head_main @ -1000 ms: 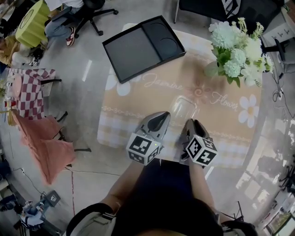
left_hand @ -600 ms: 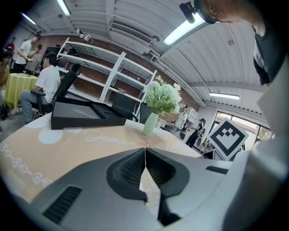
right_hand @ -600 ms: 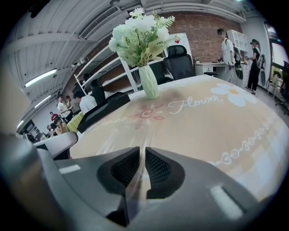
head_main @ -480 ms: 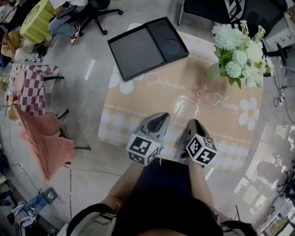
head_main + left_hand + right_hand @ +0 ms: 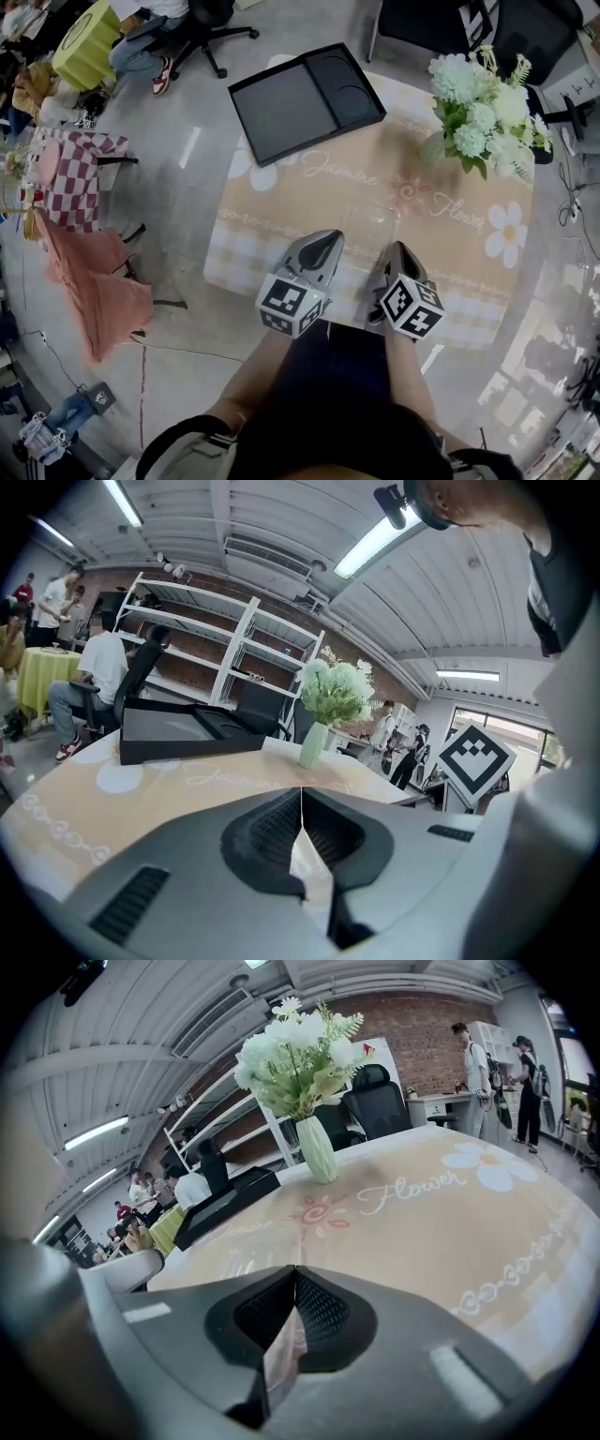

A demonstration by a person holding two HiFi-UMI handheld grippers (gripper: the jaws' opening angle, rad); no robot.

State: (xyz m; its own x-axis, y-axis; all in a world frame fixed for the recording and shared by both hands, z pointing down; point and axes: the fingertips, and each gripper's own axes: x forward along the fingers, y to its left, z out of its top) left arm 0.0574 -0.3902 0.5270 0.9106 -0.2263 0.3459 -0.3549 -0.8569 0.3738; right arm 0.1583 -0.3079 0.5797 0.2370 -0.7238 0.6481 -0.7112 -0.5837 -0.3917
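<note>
Overhead only, a clear glass (image 5: 368,223) shows, just ahead between your clenched left gripper (image 5: 328,240) and right gripper (image 5: 396,251); its axis is unclear.

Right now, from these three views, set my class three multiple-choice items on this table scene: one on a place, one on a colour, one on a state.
1. Where does the black tray lie?
A. at the far-left corner of the table
B. at the near right edge
C. between the two tools

2. What colour are the flowers?
A. red
B. white and pale green
C. purple

3. On the left tool, how do the jaws stand?
A. wide apart
B. clamped on a cup
C. closed together

Answers: 1 A, the head view shows it at that corner; 2 B, both gripper views show pale blooms with green leaves; 3 C, the left gripper view shows the jaws meeting in a thin line.
</note>
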